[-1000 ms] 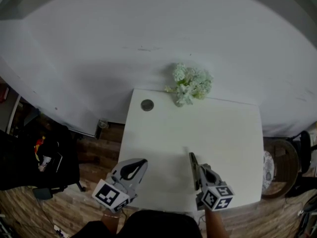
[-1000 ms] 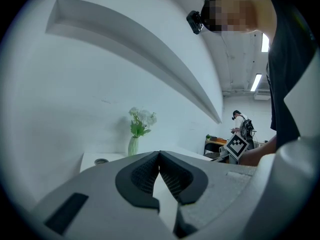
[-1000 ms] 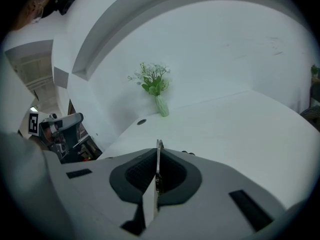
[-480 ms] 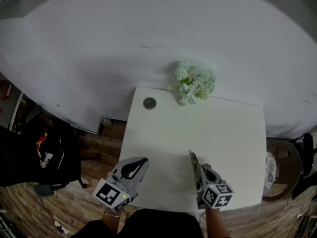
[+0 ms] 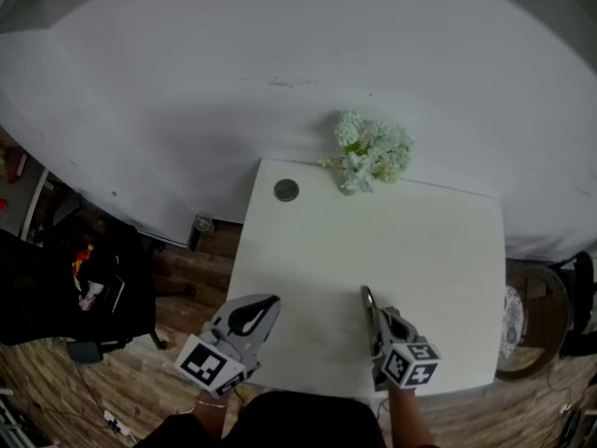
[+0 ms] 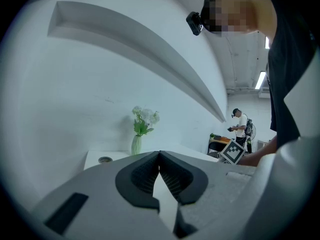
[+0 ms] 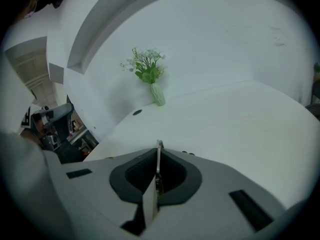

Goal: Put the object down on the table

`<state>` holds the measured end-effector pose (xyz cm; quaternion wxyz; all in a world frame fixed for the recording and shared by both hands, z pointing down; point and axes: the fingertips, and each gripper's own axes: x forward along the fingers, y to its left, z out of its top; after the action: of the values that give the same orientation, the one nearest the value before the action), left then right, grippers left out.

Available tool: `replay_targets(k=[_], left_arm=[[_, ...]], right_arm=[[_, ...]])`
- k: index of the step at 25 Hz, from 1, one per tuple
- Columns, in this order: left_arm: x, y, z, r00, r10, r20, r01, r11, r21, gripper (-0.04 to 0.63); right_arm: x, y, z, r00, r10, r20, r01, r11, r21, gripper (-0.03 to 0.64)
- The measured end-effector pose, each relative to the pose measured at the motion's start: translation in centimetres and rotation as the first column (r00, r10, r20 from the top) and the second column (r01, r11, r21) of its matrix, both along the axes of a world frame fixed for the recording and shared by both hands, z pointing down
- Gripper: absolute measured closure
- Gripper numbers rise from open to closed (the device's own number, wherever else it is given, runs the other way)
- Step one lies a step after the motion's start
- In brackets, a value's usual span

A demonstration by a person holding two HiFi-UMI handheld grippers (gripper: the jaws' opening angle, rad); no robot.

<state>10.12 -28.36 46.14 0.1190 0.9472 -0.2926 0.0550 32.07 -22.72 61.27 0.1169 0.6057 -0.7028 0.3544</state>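
Metal-grey thin strip sits clamped edge-on in your right hand-held gripper, pointing forward past its tips, with the bench just beneath. Your left hand-held gripper is closed and empty.

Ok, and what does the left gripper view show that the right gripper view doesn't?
Only the left gripper view: a second person far off by a desk, the other gripper's marker cube, and the left gripper shut on nothing. Only the right gripper view: the right gripper shut on a thin flat piece, and dark clutter off to the left. Both: the vase of flowers, the round hole and the white table.
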Motion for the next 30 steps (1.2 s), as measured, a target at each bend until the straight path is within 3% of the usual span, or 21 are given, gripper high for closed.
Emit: replay_targets(k=[30], left_arm=[[0.3,1.9,0.1,1.0,0.009,0.021,-0.01,1.0,0.018,0.595]], right_arm=[[1.3,0.0,0.9,0.998,0.003,0.062,-0.003,1.0,0.01,0.591]])
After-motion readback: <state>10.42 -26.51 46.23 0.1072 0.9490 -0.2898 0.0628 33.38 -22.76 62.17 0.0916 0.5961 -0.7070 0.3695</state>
